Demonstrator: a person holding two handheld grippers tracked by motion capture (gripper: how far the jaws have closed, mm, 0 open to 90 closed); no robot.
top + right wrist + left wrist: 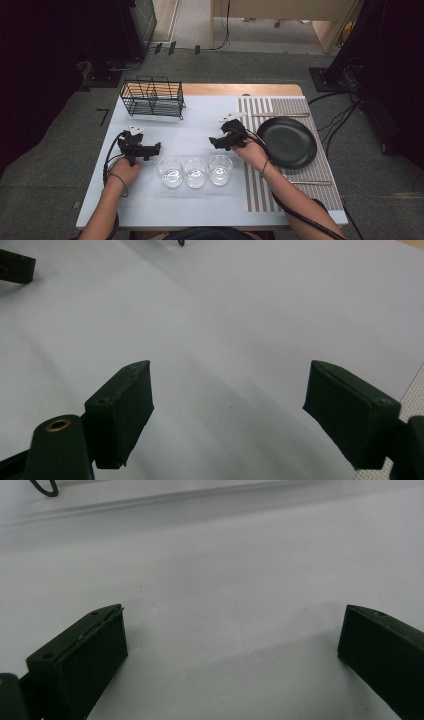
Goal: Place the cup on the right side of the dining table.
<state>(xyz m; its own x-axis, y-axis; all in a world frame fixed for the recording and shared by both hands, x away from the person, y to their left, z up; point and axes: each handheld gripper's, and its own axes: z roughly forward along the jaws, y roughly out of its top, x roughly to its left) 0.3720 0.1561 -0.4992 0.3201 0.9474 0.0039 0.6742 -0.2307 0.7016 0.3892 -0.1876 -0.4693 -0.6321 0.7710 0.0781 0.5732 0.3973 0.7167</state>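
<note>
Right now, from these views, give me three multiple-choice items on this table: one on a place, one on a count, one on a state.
1. Where does the black plate lie?
A. On the striped placemat
B. Inside a wire rack
C. On top of the glasses

2. How many clear glasses stand in the row near the person?
A. Two
B. Three
C. Five

3. How is the left gripper?
A. Shut on a glass
B. Open, with nothing between its jaws
C. Shut on a plate

Key: 1 A, the plate rests on the striped placemat at the table's right side. 2 B, three glasses stand side by side in the high view. 3 B, the left gripper view shows its jaws wide apart over bare white table.
</note>
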